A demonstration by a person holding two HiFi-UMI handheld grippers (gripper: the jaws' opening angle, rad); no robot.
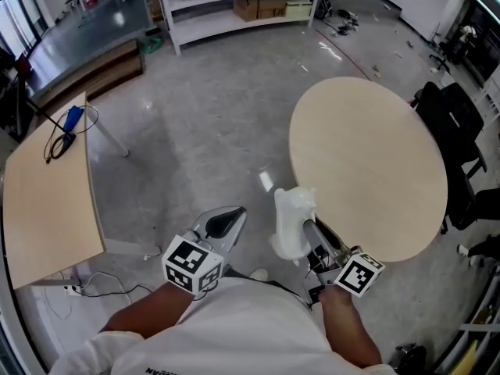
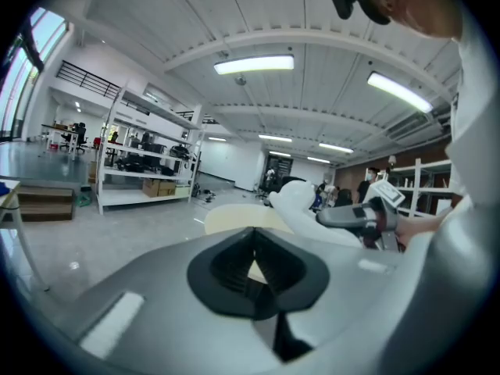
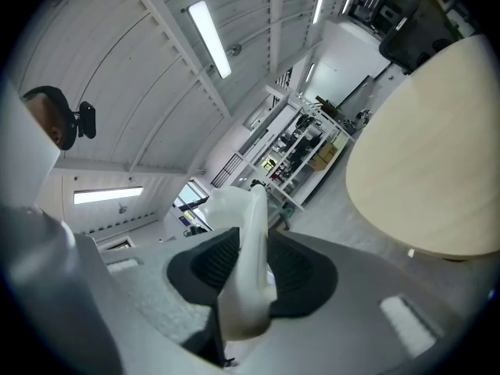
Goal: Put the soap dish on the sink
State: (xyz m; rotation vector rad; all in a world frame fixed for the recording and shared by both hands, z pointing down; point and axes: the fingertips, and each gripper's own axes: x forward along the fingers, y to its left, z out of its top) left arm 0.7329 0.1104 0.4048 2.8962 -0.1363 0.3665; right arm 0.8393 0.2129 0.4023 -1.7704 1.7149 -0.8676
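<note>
A white soap dish (image 1: 291, 222) stands on edge between the jaws of my right gripper (image 1: 309, 231), which is shut on it. In the right gripper view the dish (image 3: 248, 248) rises out of the right gripper (image 3: 246, 276), pinched between the dark pads. My left gripper (image 1: 225, 223) is beside it on the left, its jaws drawn together with nothing in them. From the left gripper view, the left gripper (image 2: 253, 266) looks toward the dish (image 2: 301, 208) and the right gripper (image 2: 353, 216). Both grippers hang over the grey floor, close to my body.
A round beige table (image 1: 367, 162) lies just ahead to the right, with black chairs (image 1: 457, 127) behind it. On the left is a rectangular wooden table (image 1: 47, 201) with a blue cabled item (image 1: 72, 119). White shelving (image 1: 234, 10) stands at the far wall.
</note>
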